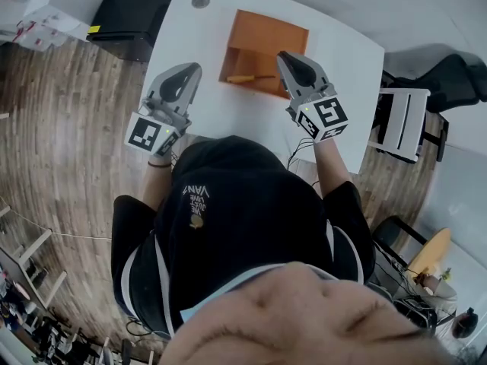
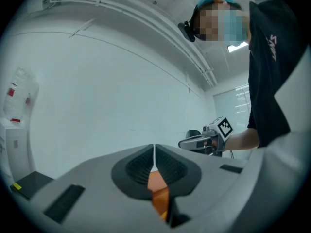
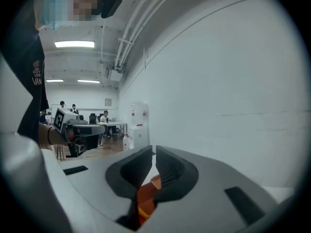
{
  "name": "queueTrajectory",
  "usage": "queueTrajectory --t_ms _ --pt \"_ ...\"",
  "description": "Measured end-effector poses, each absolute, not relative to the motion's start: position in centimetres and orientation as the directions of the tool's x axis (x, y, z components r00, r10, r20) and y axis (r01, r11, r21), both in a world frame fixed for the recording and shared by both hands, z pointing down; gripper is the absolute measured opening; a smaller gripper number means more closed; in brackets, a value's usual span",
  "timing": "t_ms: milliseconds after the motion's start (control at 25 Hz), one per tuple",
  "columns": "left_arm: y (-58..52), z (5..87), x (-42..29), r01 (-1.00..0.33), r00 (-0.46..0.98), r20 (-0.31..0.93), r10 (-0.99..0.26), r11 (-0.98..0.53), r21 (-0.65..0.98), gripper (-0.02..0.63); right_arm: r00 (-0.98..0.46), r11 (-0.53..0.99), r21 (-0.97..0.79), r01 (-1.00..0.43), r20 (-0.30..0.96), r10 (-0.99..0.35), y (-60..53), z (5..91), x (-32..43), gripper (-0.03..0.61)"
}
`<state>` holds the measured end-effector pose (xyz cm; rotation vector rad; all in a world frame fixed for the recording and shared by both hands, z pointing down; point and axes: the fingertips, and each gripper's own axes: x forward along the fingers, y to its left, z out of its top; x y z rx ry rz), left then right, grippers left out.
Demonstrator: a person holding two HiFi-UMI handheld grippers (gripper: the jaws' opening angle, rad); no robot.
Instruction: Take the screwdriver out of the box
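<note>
The jaws of the left gripper (image 1: 189, 70) and the right gripper (image 1: 288, 58) are closed and empty beside the box (image 1: 268, 35) on the worktop (image 1: 228, 120), where the screwdriver (image 1: 247, 78) lies, so this seems the approach, and next one must open.

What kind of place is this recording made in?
Probably an open office or lab workroom. A white table stands on a wood floor with an office chair beside it. The right gripper view shows people seated at desks and a water dispenser farther back.
</note>
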<state>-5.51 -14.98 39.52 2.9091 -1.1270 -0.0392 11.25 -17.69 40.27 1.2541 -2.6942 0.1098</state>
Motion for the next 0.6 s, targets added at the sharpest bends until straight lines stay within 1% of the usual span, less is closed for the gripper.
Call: queueTrajectory --t_ms 400,600 --pt "-14.9 39.5 -8.3 -0.727 0.683 -0.039 -0.73 -0.684 0.066 0.021 -0.663 0.685 0.012 -0.729 0.235 -0.71 -19.2 42.4 9.5 0.012" --pt "-14.8 38.7 -8.9 -0.742 0.663 -0.042 -0.747 -0.664 0.093 0.021 -0.697 0.741 0.036 -0.67 0.312 -0.645 -20.1 44.8 8.5 0.012"
